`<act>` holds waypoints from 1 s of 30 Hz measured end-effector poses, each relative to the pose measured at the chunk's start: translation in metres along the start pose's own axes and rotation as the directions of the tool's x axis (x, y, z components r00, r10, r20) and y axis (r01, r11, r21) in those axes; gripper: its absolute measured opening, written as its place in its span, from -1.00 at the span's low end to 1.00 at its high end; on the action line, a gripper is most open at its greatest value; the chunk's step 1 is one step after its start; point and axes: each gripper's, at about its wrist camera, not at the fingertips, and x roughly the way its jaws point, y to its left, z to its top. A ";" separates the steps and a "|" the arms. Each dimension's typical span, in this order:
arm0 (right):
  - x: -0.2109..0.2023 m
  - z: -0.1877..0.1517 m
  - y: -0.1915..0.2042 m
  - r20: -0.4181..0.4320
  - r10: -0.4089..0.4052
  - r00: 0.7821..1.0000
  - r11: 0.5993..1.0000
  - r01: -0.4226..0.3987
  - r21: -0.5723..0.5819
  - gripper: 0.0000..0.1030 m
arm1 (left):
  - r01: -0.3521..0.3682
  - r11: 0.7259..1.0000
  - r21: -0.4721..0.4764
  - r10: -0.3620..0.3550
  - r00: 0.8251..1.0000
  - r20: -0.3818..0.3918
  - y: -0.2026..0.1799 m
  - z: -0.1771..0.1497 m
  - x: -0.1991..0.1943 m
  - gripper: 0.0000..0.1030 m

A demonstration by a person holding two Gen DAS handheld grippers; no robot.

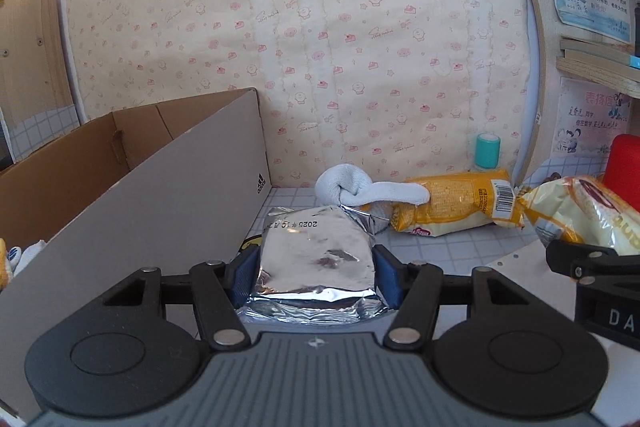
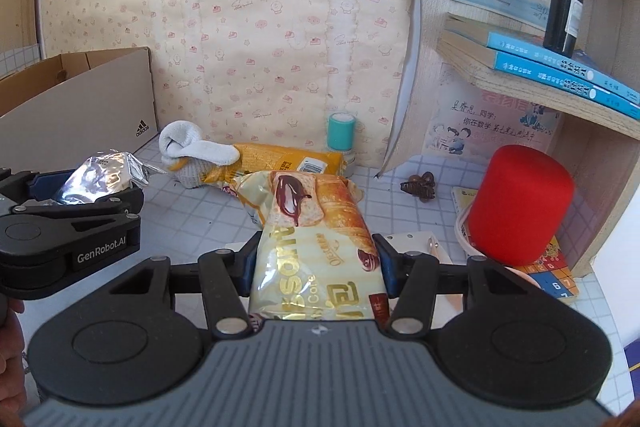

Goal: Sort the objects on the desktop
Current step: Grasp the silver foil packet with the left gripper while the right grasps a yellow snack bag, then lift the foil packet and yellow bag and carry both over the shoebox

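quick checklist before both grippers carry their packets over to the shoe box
1. Left gripper clamped on silver foil packet: ok.
2. Right gripper clamped on croissant packet: ok.
3. Shoe box open on top: ok.
4. Free room inside the box: cannot tell, floor mostly hidden.
5. White sock and yellow packet lie apart from both grips: ok.

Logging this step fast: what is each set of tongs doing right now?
Left tongs: closed on the silver foil packet.
Right tongs: closed on the croissant snack bag.
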 end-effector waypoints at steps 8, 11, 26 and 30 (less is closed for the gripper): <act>-0.046 0.003 0.005 0.068 -0.021 0.997 1.000 0.020 0.007 0.04 | 0.011 0.999 -0.032 -0.009 0.997 0.071 0.018 0.008 -0.045 0.21; -0.064 0.005 0.009 0.095 -0.022 0.995 1.000 0.022 0.005 0.04 | 0.014 0.999 -0.040 -0.010 0.995 0.099 0.026 0.010 -0.064 0.21; -0.122 0.017 0.063 0.192 0.046 0.980 0.998 -0.035 -0.059 0.04 | -0.038 0.997 -0.068 0.051 0.978 0.202 0.079 0.013 -0.131 0.21; -0.126 0.022 0.083 0.203 0.072 0.977 0.995 -0.056 -0.085 0.04 | -0.051 0.996 -0.080 0.067 0.975 0.213 0.094 0.013 -0.139 0.21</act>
